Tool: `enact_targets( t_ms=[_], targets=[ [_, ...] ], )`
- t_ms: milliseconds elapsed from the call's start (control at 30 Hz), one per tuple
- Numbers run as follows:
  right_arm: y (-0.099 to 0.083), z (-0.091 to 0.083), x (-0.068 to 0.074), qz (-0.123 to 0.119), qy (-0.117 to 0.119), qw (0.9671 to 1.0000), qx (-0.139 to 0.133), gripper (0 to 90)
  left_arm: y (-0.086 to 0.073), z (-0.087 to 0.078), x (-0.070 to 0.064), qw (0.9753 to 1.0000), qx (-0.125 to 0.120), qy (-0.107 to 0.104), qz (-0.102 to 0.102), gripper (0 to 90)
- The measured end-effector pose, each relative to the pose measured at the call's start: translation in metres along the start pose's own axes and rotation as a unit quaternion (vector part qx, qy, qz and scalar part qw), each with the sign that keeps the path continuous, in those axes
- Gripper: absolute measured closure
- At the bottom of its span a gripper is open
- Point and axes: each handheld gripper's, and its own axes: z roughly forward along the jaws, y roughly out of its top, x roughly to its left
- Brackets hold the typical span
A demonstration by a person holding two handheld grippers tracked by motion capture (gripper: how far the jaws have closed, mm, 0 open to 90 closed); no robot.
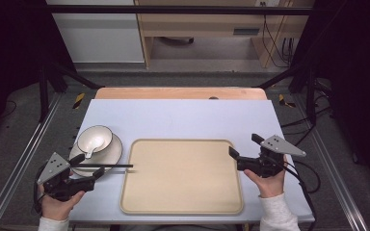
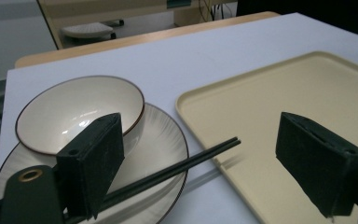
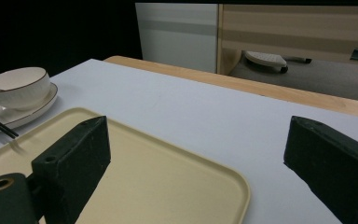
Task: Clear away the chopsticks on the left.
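Beige and smooth, a rectangular tray (image 1: 183, 178) with rounded corners and a low raised rim lies at lower centre of the high view, on a pale sheet that covers a wooden table (image 1: 180, 93); bare wood shows along the far edge. At centre left a white bowl (image 1: 95, 138) with a thin dark rim sits on a white plate (image 1: 113, 153), just beside the tray's left edge. A white spoon (image 1: 90, 147) lies in the bowl; in the left gripper view a jaw hides it. Dark chopsticks (image 1: 107, 166) rest across the plate's near rim, and their tips reach over the tray's left rim.

Left gripper (image 1: 87, 169), lower left of the high view: jaws wide apart, holding nothing. In its own view one jaw stands in front of the bowl and plate and covers the chopsticks' near ends; whether it touches them cannot be told. The other jaw hangs over the tray and is cut off at the lower right corner.

Right gripper (image 1: 244, 146), centre right of the high view: jaws wide apart, empty, beside the tray's right edge. In its own view one jaw stands over the tray, the other over the bare sheet.

The tray surface and the far half of the sheet are open.
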Motion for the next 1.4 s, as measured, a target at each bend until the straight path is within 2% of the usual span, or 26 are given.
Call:
enact_targets(
  t_ms=[233, 367, 500, 600, 867, 1167, 1267, 1400],
  targets=[
    [0.002, 0.004, 0.010, -0.014, 0.008, 0.9998, 0.008, 7.4, -0.014, 0.000, 0.010, 0.9995, 0.032, 0.009, 0.002, 18.3],
    [0.003, 0.006, 0.015, -0.018, 0.014, 0.9997, 0.012, 7.8, -0.018, 0.002, 0.014, 0.9986, 0.050, 0.010, 0.013, 20.5],
    [0.003, 0.006, 0.015, -0.018, 0.014, 0.9996, 0.016, 8.0, -0.024, 0.008, 0.021, 0.9976, 0.067, 0.015, 0.010, 22.6],
    [0.003, 0.006, 0.016, -0.015, 0.016, 0.9996, 0.017, 8.3, -0.027, 0.014, 0.024, 0.9964, 0.079, 0.024, 0.017, 25.8],
    [0.002, 0.009, 0.016, -0.017, 0.015, 0.9995, 0.023, 8.6, -0.035, 0.030, 0.034, 0.9938, 0.097, 0.047, 0.030, 35.4],
    [0.001, 0.011, 0.017, -0.017, 0.016, 0.9994, 0.027, 8.6, -0.040, 0.041, 0.040, 0.9923, 0.108, 0.049, 0.037, 44.0],
    [0.001, 0.012, 0.017, -0.016, 0.018, 0.9993, 0.029, 8.5, -0.040, 0.045, 0.040, 0.9908, 0.116, 0.050, 0.048, 46.3],
    [0.001, 0.012, 0.017, -0.016, 0.018, 0.9993, 0.030, 8.5, -0.040, 0.044, 0.040, 0.9909, 0.115, 0.051, 0.048, 48.2]
  ],
)
